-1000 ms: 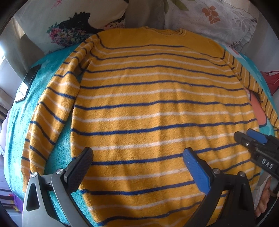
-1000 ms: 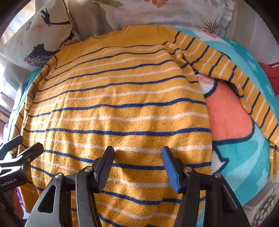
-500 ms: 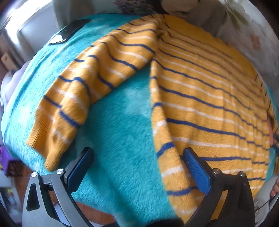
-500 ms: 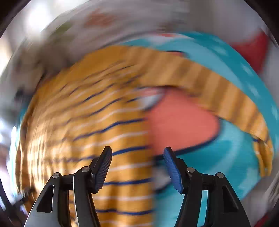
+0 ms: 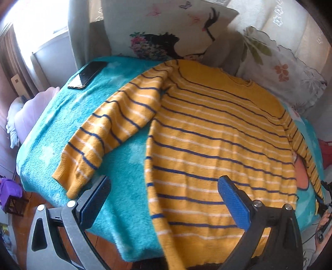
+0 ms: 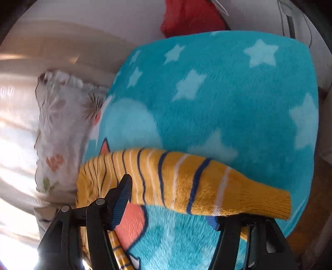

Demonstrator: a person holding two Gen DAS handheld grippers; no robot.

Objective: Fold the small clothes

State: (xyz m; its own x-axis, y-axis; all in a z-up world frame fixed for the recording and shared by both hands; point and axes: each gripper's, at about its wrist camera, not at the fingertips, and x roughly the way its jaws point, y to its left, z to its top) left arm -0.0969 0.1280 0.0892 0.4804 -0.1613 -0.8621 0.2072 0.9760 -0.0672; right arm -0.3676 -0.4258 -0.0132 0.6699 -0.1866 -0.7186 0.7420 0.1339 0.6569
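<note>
No brand or lettering can be read in either view. The teal blanket [image 5: 128, 207] with pale stars covers the bed, and the yellow striped sweater [image 5: 217, 145] lies flat on it, body spread from the centre toward 3 o'clock in the left wrist view, neck toward 1 o'clock against the printed pillows [image 5: 176, 41]. That view alone shows the whole body, the left sleeve [image 5: 108, 135] angled toward 8 o'clock, and a dark phone [image 5: 88, 74] at 10 o'clock (screen blank). The right wrist view alone shows the right sleeve [image 6: 197, 182] up close, running across the blanket from 9 toward 4 o'clock, plus something red [image 6: 191, 16] at 12 o'clock, cut off and unclear. The left claw [image 5: 164, 199] stands wide apart above the hem edge, gripping nothing. The right claw [image 6: 168, 205] has just been closing, its fingers apart; the sleeve cuff [image 6: 269, 205] drapes over the right finger, hiding its pad, and I cannot tell whether it presses the cloth.
</note>
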